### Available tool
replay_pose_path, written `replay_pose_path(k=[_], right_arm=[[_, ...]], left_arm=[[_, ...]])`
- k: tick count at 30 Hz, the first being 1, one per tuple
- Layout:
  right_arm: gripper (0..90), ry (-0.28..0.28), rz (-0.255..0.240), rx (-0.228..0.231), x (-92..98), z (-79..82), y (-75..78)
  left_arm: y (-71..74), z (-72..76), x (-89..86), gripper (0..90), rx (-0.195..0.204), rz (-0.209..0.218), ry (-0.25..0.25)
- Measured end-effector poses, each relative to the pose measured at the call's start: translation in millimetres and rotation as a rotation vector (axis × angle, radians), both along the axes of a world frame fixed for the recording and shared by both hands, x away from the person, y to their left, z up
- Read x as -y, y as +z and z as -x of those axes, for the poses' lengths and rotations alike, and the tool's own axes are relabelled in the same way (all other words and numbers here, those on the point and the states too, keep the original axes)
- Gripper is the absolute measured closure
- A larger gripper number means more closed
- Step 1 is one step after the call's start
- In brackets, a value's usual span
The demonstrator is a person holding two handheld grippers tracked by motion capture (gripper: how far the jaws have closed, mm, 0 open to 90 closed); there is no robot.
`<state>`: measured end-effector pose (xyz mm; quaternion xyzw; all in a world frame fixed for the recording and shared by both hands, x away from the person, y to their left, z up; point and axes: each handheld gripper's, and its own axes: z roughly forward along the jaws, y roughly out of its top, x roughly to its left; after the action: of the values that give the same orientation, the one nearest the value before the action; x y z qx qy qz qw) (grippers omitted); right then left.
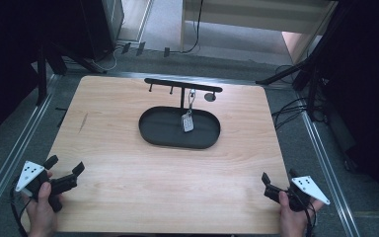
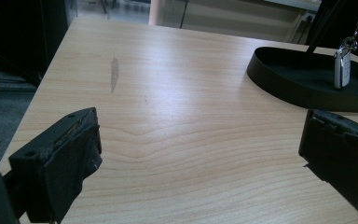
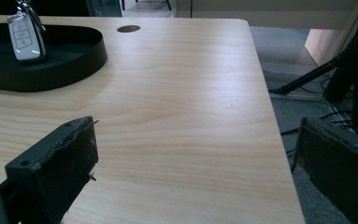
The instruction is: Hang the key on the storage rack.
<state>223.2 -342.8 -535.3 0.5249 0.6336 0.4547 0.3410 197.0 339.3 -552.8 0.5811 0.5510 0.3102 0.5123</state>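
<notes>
Left gripper (image 1: 65,169) sits at the near left corner of the wooden table (image 1: 128,187), jaws spread wide and holding nothing — in the left gripper view (image 2: 200,154) there is just bare wood grain between the two black jaws. The person's left hand (image 1: 42,210) wraps its handle, grey three-cornered plate on top. Over on the near right corner, the right gripper (image 1: 279,178) is open too, jaws parted with nothing between them; in the right gripper view (image 3: 196,163) one jaw hangs over the table's edge, above the grey floor. The right hand (image 1: 293,217) grips it from below. Both grippers are well apart from the middle of the table, where a black oval tray (image 1: 150,132) lies. From its far side rises a thin black post with a crossbar (image 1: 177,84) carrying small hooks, and from one of those hooks hangs a car key fob (image 1: 188,121) on a chain, dangling upright over the tray's right half — pale, with buttons on its face (image 3: 25,37). Just beyond the tray's right end, a small dark round spot (image 1: 209,96) marks the tabletop.
</notes>
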Motion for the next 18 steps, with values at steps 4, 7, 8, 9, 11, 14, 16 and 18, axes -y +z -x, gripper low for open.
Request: replay_pose_path(k=[4,7,8,9,11,14,16,18], right_arm=[[0.0,-0.008,-0.002,-0.008,7.6,5.2,-2.5],[0.0,-0.011,-0.014,-0.017,14.7,10.6,-5.5],[0.0,-0.015,-0.028,-0.014,18.0,13.0,-6.6],[0.0,-0.016,-0.036,-0.011,19.1,13.6,-6.8],[0.0,-0.016,-0.048,-0.01,19.6,13.6,-8.1],[0.0,-0.013,-0.038,-0.012,17.5,12.7,-9.2],[0.0,-0.015,-0.038,-0.012,16.4,12.7,-9.5],[0.0,-0.017,-0.042,-0.01,16.9,12.6,-9.8]], left_arm=[[0.0,0.1,-0.1,0.0,0.0,0.001,0.0],[0.0,-0.1,-0.3,0.0,-0.001,0.002,-0.002],[0.0,-0.2,-0.2,0.0,-0.001,0.003,-0.003],[-0.1,-0.3,-0.3,0.0,-0.001,0.004,-0.004],[-0.1,-0.3,-0.3,0.0,-0.001,0.004,-0.004],[-0.1,-0.2,-0.4,0.0,-0.001,0.004,-0.004],[-0.1,-0.4,-0.3,0.0,-0.001,0.005,-0.002],[0.0,-0.6,-0.1,0.0,-0.003,0.001,-0.004]])
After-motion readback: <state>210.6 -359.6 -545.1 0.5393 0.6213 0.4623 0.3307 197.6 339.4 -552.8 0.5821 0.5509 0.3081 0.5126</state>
